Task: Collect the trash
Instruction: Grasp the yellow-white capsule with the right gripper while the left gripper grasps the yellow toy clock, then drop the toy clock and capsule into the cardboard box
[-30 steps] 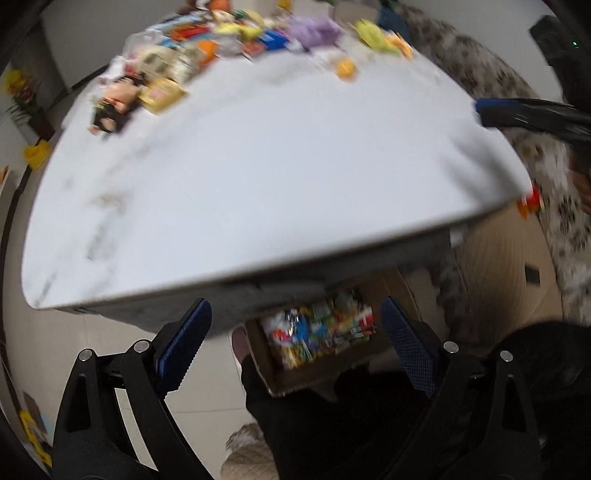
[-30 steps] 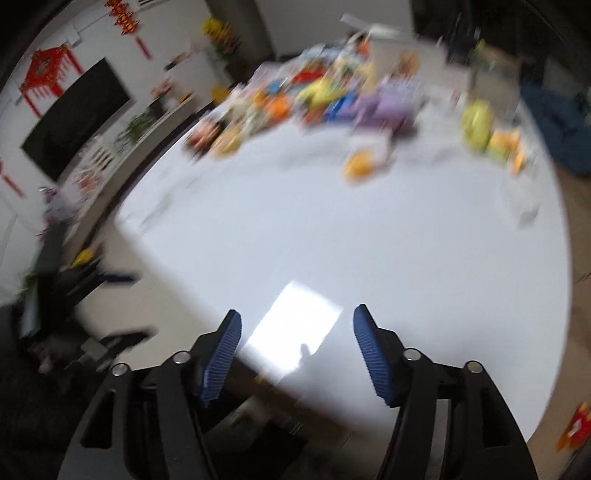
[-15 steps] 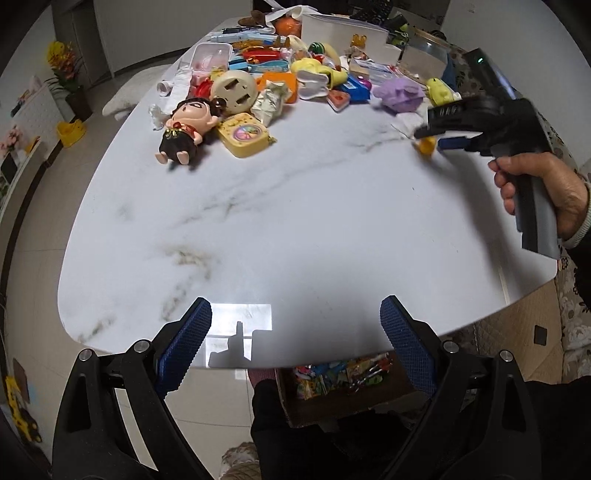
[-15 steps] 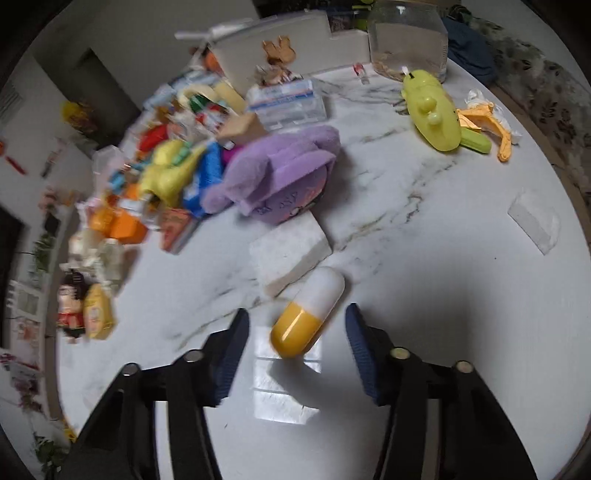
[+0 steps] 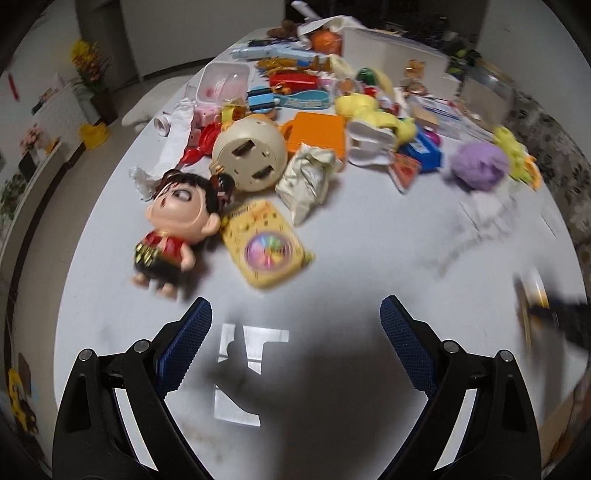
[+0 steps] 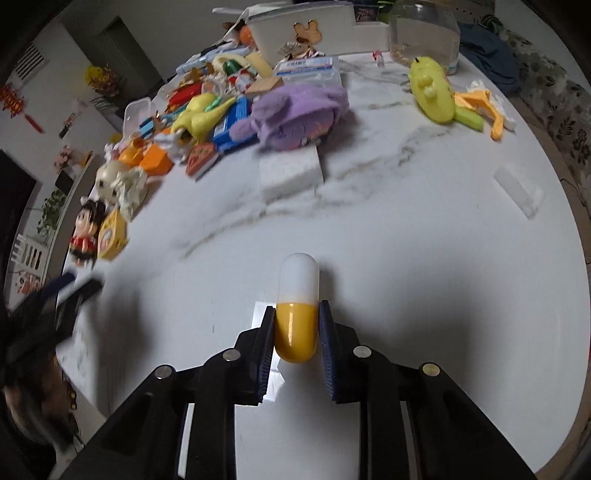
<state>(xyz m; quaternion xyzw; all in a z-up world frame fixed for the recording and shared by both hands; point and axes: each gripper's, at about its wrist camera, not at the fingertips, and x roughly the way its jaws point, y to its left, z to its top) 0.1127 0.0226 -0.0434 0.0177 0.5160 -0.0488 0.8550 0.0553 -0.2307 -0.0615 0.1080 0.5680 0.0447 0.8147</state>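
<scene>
My right gripper (image 6: 296, 314) is shut on a yellow and white capsule (image 6: 297, 306) and holds it just above the white marble table (image 6: 424, 240). The capsule's white half sticks out past the fingertips. My left gripper (image 5: 295, 321) is open and empty over the table's near part, in front of a boy doll (image 5: 170, 229) and a yellow toy clock (image 5: 264, 245). A crumpled wrapper (image 5: 308, 179) lies behind the clock. The right gripper with the capsule shows blurred at the right edge of the left wrist view (image 5: 532, 299).
A pile of toys and boxes fills the far half of the table: a purple plush (image 6: 295, 114), a white sponge block (image 6: 290, 171), a green-yellow toy (image 6: 432, 94), an orange case (image 5: 317, 134), a clear strip (image 6: 519, 190). A white bin (image 6: 306, 26) stands at the back.
My right gripper closed on the capsule and pulled it back from the sponge block toward the table's near side. My left gripper moved forward over the table, nearer the doll.
</scene>
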